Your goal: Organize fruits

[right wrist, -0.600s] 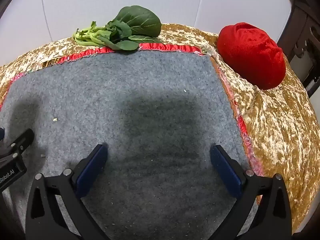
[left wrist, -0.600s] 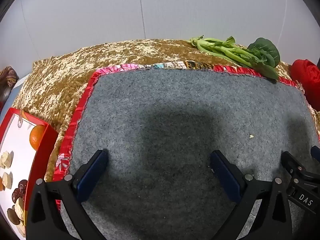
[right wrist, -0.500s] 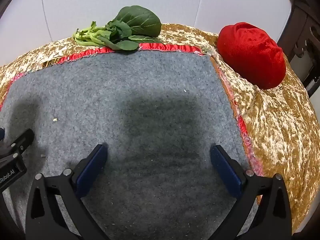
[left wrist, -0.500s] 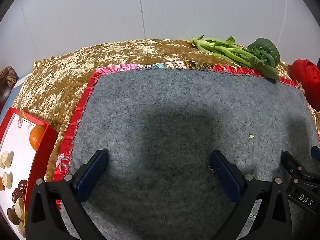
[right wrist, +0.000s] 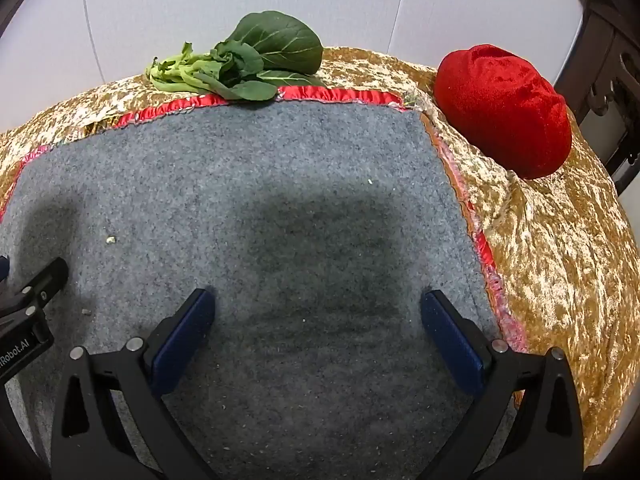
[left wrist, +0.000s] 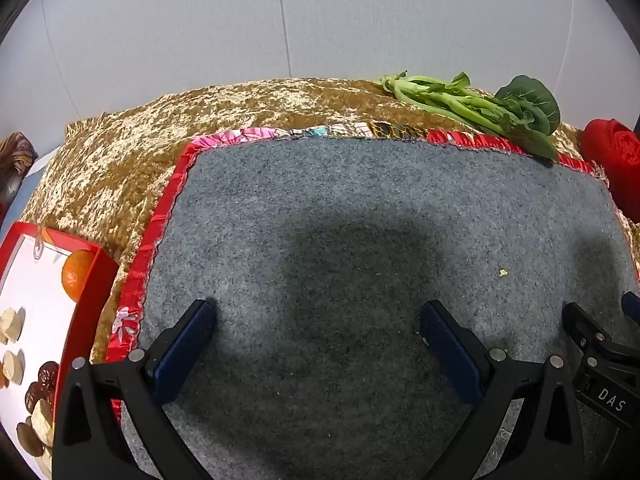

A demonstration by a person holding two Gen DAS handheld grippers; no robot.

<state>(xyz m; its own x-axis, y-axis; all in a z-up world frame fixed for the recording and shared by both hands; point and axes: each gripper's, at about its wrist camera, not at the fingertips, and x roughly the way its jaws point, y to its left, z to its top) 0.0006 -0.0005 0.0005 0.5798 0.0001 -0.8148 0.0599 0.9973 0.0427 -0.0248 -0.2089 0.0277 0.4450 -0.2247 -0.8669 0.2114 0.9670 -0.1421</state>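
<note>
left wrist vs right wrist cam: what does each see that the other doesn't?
Left wrist only: the red tray at far left holding an orange and small snack pieces, plus the mat's floral border strip.
Right wrist only: the whole red velvet cushion and dark furniture at far right; the left view catches only the cushion's edge.
Both: grey felt mat, gold cloth, leafy greens at the far edge, white wall, and both grippers, left gripper and right gripper, open and empty.
</note>
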